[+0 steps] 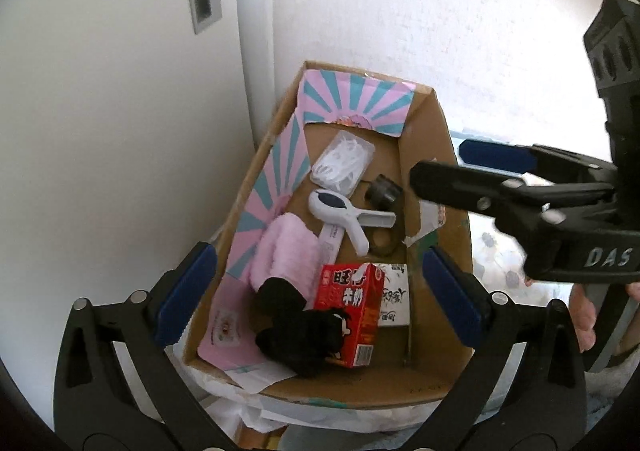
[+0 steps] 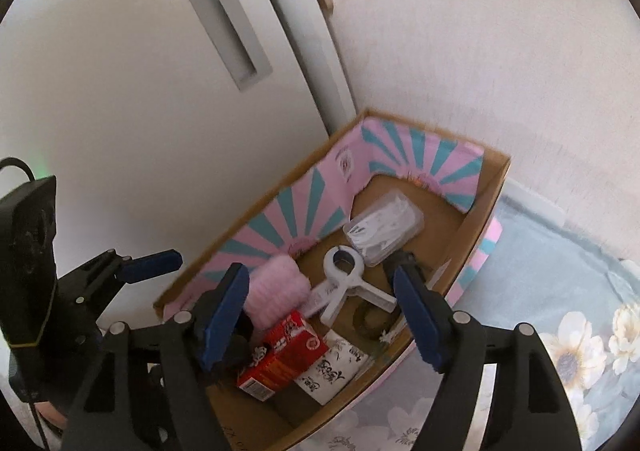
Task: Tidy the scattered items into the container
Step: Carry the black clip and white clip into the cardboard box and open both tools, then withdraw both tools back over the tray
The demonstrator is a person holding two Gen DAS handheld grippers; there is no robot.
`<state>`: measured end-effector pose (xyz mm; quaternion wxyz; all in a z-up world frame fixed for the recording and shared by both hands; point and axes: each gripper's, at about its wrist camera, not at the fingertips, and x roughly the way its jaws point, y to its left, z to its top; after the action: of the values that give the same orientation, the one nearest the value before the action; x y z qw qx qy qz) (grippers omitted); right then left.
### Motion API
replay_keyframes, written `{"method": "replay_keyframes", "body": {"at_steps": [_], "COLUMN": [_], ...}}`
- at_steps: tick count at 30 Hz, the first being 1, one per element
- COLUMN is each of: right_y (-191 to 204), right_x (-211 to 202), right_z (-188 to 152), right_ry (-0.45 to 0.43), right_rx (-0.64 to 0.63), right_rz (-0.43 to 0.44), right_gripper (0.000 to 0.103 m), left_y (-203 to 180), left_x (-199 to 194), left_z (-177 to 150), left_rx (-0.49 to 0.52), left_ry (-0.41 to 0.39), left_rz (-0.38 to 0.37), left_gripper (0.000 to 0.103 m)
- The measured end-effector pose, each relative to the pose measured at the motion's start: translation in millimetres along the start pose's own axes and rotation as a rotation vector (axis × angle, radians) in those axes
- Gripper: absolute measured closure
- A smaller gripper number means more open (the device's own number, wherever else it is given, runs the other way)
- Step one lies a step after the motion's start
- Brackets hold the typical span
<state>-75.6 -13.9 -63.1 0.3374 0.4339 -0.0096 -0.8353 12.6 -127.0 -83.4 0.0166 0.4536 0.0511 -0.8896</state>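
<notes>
An open cardboard box (image 1: 440, 187) with a pink and teal lining holds the items: a red carton (image 1: 350, 309), a black cloth (image 1: 296, 335), a pink fluffy cloth (image 1: 286, 251), a white clamp (image 1: 348, 217), a clear case of white picks (image 1: 344, 163), a dark tape roll (image 1: 384, 241) and a white printed pack (image 1: 394, 301). My left gripper (image 1: 320, 297) is open and empty above the box's near end. My right gripper (image 2: 324, 321) is open and empty over the box (image 2: 496, 179), above the red carton (image 2: 286, 355) and the clamp (image 2: 348, 283).
A white cabinet door with a recessed handle (image 2: 218, 11) and a white wall stand behind the box. A flowered blue cloth (image 2: 560, 311) lies to the right of it. White plastic bags (image 1: 248, 403) lie under its near edge.
</notes>
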Motion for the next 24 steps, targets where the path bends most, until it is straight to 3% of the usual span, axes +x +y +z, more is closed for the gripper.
{"method": "replay_keyframes", "body": {"at_steps": [3,9,12,16,24], "right_y": [0.2,-8.8,-19.3,-30.6,-57.2], "right_x": [-10.5,-29.6,-43.2,-63.3,-103.6], "right_z": [1.7,-4.1,-8.0,-15.5,-42.7], "right_ry": [-0.029,-0.062,-0.077,-0.102,-0.132], "right_rx": [-0.004,0.024,0.062,0.068,0.134], "right_rz": [-0.009,0.008,0.0,-0.061,-0.177], "right_gripper": [0.032,0.032,0.032,0.032,0.032], "left_y": [-1.1,-6.1,-13.8,-28.7,-71.3], "left_x": [-4.6,-5.8,-9.5,-15.4,-20.3], "left_z": [-0.3,7.6,13.5,20.0,30.3], "left_rx": [-0.003,-0.043,-0.022,0.02,0.102], "left_ry": [0.001,-0.003,-0.013,-0.032,-0.055], "left_rz": [-0.011,-0.118,-0.108,-0.096,-0.179], "left_gripper": [0.001,0.001,0.001,0.001,0.001]}}
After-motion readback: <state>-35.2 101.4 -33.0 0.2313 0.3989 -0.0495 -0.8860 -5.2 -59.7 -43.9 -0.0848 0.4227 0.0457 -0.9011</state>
